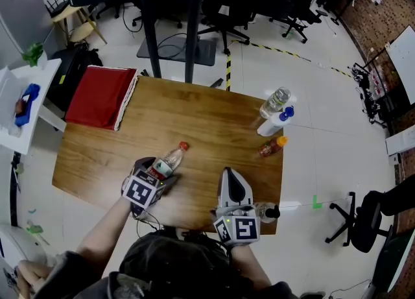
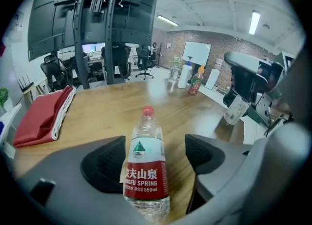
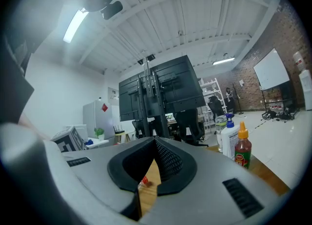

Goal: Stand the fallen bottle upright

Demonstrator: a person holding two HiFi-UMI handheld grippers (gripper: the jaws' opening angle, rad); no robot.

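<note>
Left gripper [image 2: 155, 147]: jaws wide apart, neither pad pressing.
Bottle [image 2: 145, 168]: lies on its side on the table [image 1: 194, 116], between the left gripper's jaws, red cap pointing away from them.
Right gripper [image 3: 155, 142]: jaws together, nothing between them; well clear of the bottle.

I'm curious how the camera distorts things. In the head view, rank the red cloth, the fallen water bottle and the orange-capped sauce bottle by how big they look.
1. red cloth, clearly largest.
2. fallen water bottle, partly hidden.
3. orange-capped sauce bottle, smallest, but farther away, so true size unsure.
</note>
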